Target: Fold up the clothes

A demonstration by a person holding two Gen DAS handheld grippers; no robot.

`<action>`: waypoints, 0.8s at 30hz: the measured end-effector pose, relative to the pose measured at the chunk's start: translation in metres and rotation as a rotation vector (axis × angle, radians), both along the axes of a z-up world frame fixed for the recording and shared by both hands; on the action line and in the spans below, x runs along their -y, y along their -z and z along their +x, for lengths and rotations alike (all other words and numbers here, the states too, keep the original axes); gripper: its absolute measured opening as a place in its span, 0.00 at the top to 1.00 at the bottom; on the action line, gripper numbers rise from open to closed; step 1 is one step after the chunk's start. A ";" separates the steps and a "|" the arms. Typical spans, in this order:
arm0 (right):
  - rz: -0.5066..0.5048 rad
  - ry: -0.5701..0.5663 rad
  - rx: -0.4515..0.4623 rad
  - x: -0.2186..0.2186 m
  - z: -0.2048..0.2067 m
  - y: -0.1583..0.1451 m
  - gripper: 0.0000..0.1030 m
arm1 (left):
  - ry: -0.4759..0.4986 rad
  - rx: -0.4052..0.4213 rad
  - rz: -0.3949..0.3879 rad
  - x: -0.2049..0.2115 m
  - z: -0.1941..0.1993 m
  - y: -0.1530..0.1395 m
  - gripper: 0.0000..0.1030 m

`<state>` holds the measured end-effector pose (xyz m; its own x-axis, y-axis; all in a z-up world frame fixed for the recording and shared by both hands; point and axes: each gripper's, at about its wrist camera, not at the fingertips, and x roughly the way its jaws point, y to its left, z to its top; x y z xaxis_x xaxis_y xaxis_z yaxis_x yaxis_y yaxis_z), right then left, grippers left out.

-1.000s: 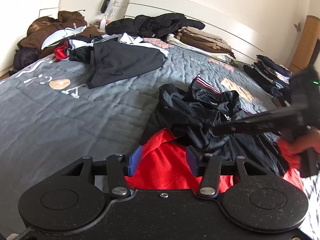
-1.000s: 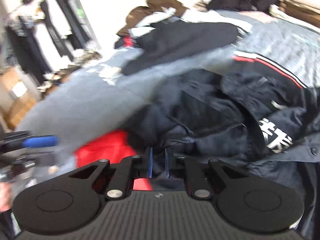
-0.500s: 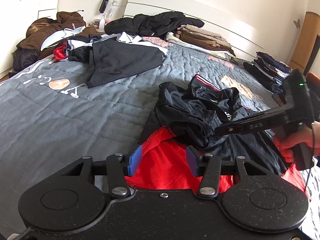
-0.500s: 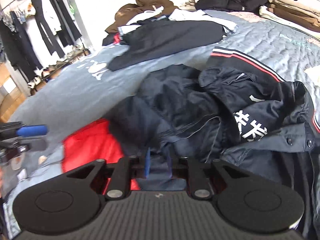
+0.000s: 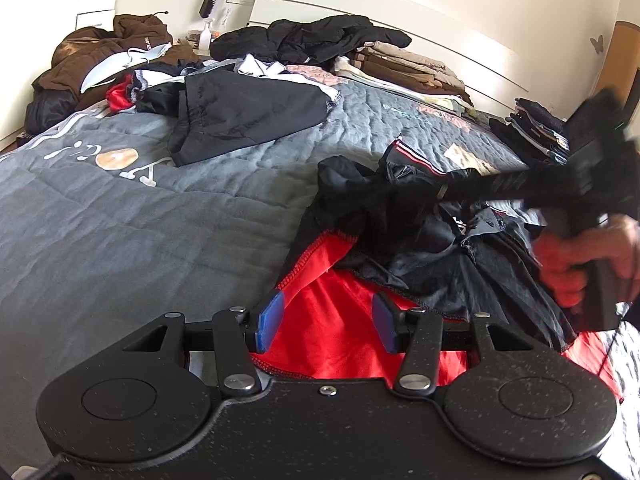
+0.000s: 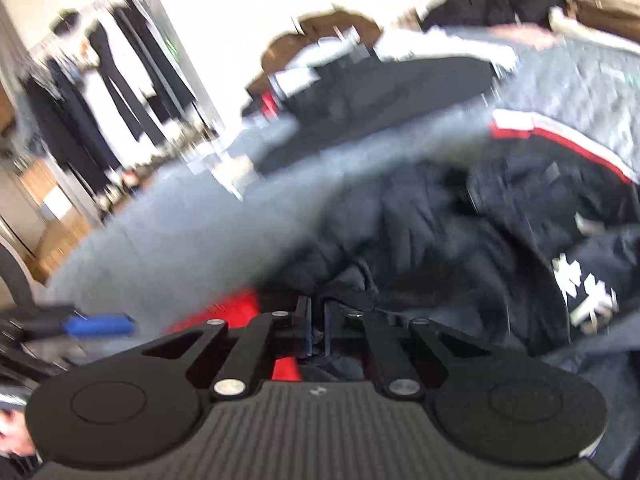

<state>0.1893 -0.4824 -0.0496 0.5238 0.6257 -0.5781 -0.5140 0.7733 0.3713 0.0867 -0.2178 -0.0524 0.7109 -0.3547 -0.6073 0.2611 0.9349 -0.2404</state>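
right hand-held gripper (image 6: 316,332) clenched on dark fabric fold of black jacket (image 6: 460,240), to pull it open | left hand-held gripper (image 5: 326,322) released, red lining (image 5: 332,280) between pads, ready to pin | jacket crumpled just ahead on bed (image 5: 120,232)

both wrist views look down, close over the bed (image 5: 120,232), sharing the dark jacket (image 5: 420,216) (image 6: 460,240).
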 end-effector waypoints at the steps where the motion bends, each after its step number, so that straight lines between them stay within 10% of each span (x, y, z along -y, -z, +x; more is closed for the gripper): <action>1: 0.027 -0.001 0.021 0.000 -0.004 -0.009 0.95 | -0.001 0.001 -0.001 0.000 0.000 0.000 0.53; 13: 0.018 -0.065 -0.067 -0.004 -0.049 -0.032 0.94 | 0.011 0.014 0.040 0.006 -0.001 0.000 0.53; 18: -0.259 -0.101 -0.225 -0.011 -0.061 0.010 0.92 | 0.016 0.010 0.051 0.007 -0.001 0.001 0.53; 24: -0.347 0.021 -0.177 0.015 -0.068 0.014 0.91 | 0.021 0.010 0.056 0.007 -0.003 0.001 0.52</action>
<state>0.1217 -0.4975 -0.0639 0.4075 0.3677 -0.8359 -0.4481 0.8781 0.1678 0.0841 -0.2251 -0.0539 0.7096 -0.3353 -0.6197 0.2833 0.9411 -0.1848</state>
